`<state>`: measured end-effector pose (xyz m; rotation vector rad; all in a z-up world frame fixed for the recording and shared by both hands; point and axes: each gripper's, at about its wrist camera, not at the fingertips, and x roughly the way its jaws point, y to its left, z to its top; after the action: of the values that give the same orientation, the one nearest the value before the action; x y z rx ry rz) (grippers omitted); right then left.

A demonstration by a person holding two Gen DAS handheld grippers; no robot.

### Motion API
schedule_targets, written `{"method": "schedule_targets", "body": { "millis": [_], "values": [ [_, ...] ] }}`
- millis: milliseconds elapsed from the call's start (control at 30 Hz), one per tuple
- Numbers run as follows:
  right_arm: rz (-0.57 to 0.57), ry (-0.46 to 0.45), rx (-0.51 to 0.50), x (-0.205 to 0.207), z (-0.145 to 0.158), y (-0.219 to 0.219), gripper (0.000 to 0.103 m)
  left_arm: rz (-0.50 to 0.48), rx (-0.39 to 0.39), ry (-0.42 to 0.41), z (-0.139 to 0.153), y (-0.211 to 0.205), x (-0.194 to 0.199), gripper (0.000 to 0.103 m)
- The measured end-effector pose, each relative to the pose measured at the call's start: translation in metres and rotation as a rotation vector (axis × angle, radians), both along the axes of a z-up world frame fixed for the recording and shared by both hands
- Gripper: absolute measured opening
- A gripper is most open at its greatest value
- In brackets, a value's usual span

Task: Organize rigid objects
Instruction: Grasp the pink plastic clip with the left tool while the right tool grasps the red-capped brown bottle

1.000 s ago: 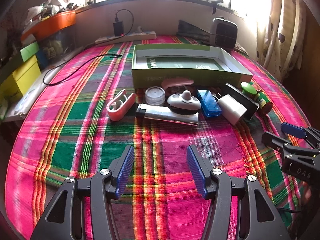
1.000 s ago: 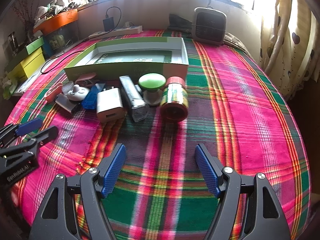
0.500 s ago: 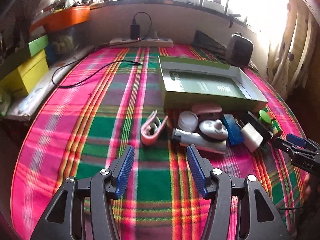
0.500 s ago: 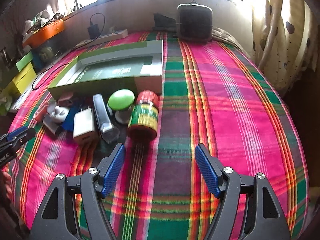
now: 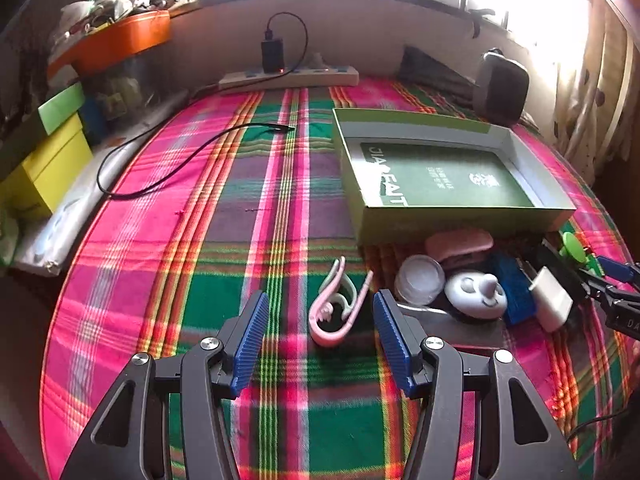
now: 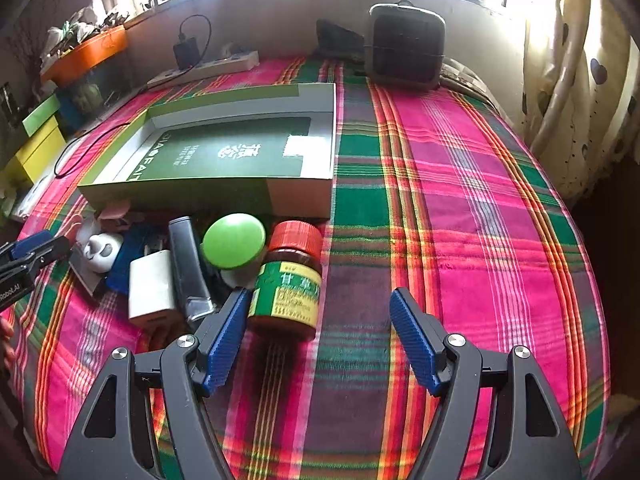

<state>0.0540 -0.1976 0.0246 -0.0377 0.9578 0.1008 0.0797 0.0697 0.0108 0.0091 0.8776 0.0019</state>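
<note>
Crowding green box (image 6: 208, 196): jar (image 6: 290, 280), charger (image 6: 152, 286), pink clip (image 5: 336, 304); both jaws spread.

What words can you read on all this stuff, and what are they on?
"DIAOFAIT", roughly, some letters unclear: large white letters inside the green box.
"Robot.AI": on the left gripper, at the right camera's edge.
"DA", cut off: on the right gripper, at the left camera's edge.
Small white print in the box: too small.
Green-labelled jar: yellow characters, unreadable.
</note>
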Motion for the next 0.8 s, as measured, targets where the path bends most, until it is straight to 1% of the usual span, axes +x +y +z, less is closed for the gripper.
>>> {"method": "schedule_targets", "body": {
  "millis": [267, 367, 433, 500, 567, 633, 700, 800],
  "values": [
    [0.006, -0.006, -0.016, 0.009, -0.001, -0.001, 0.072, 0.011, 0.002, 0.035, -0.007, 0.002, 0.011, 0.055],
    [0.015, -0.011, -0.019, 0.010, -0.001, -0.001, 0.063, 0.013, -0.001, 0.031, -0.007, 0.002, 0.013, 0.054],
    [0.021, -0.014, -0.027, 0.009, 0.000, 0.000, 0.052, 0.016, -0.007, 0.030, -0.007, 0.004, 0.014, 0.053],
    [0.024, -0.017, -0.029, 0.009, -0.001, 0.000, 0.049, 0.020, -0.012, 0.027, -0.007, 0.005, 0.014, 0.049],
    [0.028, -0.017, -0.024, 0.009, -0.001, 0.000, 0.045, 0.020, -0.018, 0.026, -0.007, 0.007, 0.013, 0.042],
    [0.030, -0.020, -0.025, 0.008, -0.001, 0.001, 0.037, 0.022, -0.019, 0.024, -0.006, 0.007, 0.013, 0.038],
    [0.033, -0.022, -0.023, 0.008, -0.001, 0.001, 0.033, 0.018, -0.019, 0.023, -0.006, 0.006, 0.012, 0.033],
    [0.031, -0.023, -0.023, 0.007, -0.001, 0.001, 0.033, 0.017, -0.018, 0.022, -0.005, 0.006, 0.011, 0.026]
  ]
}}
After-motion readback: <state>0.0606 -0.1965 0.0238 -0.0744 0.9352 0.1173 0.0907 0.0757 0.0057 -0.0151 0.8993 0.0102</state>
